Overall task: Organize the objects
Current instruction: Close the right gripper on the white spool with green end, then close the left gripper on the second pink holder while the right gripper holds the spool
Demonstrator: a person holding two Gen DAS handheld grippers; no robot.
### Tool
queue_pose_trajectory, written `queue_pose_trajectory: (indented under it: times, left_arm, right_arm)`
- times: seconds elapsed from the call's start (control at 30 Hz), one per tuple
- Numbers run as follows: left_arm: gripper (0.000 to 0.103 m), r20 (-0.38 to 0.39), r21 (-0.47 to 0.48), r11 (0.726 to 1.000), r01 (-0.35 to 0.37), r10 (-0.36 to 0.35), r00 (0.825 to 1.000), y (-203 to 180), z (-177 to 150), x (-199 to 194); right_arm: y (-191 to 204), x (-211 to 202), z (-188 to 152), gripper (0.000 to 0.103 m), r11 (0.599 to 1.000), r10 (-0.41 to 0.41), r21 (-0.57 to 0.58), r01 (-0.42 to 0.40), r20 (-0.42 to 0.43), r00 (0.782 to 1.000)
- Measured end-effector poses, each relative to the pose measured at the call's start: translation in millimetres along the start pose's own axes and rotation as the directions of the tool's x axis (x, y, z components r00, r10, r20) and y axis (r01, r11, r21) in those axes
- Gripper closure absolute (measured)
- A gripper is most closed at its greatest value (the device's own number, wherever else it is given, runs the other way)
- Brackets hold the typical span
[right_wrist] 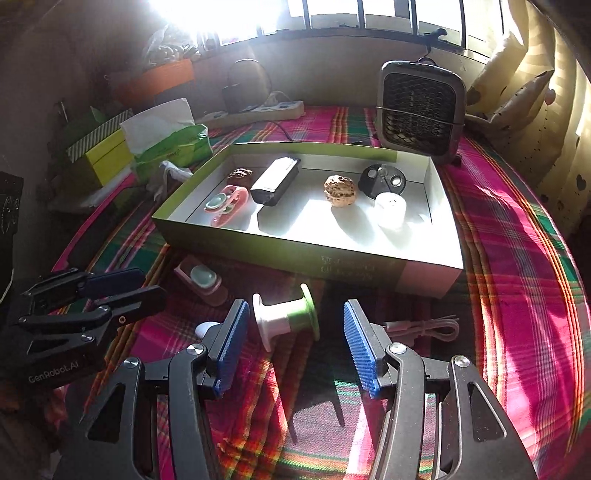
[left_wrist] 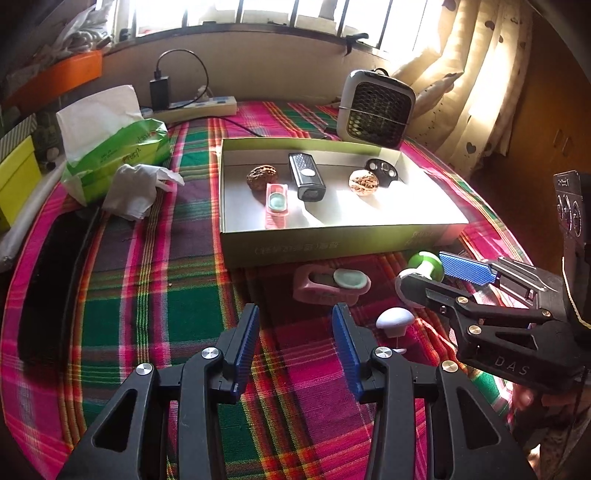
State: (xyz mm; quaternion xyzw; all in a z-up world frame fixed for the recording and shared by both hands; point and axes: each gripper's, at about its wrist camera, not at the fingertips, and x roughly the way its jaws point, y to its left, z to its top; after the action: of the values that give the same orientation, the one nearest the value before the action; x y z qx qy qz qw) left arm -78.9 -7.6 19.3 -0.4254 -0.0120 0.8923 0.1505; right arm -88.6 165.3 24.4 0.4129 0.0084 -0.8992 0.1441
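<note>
- A plaid cloth (left_wrist: 147,295) covers the worktop beneath a barred window (left_wrist: 258,14); an open box (right_wrist: 236,236) sits mid-cloth.
- The green-and-white spool (right_wrist: 286,321) lies on its side before the box, axis running left-right.
- Right gripper (right_wrist: 295,343), tilted downward, is spread and empty, just short of the spool.
- Left gripper (left_wrist: 295,350), also tilted down, is spread and holds nothing.

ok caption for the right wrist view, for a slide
Right gripper, fingers open, approaches a green-and-white spool lying on the plaid cloth in front of the part-filled box.
</note>
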Motion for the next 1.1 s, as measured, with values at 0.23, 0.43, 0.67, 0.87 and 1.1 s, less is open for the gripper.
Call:
queue_pose_trajectory:
  times: [0.23,0.43,0.67,0.87,1.1]
  left_arm:
    - [0.062,0.0,0.054,0.998,0.027,-0.027,1.0,-7,7,5]
    - [0.061,-0.007,0.085,0.995,0.049,-0.048,0.999,-12,13,9]
    - [0.061,-0.017,0.103,0.991,0.082,-0.081,0.997,-15,15,11]
    - [0.061,0.004,0.121,0.99,0.068,-0.069,0.998,-14,19,9]
    - [0.061,-0.004,0.144,0.984,0.106,-0.107,0.994,-13,25,16]
  right_arm:
    - [-3,1,2,0.054,1.0,-0.007,-0.009,0.007,0.004,1.0]
    - [0,-2,3,0.07,1.0,-0.004,-0.026,0.004,0.009,1.0]
    - [-1,-4,2,0.07,1.0,0.004,-0.019,-0.004,0.006,1.0]
    - [-1,-2,1,0.07,1.0,0.008,-0.005,-0.008,0.007,1.0]
    - [-2,-3,0,0.07,1.0,0.01,0.003,-0.01,0.011,1.0]
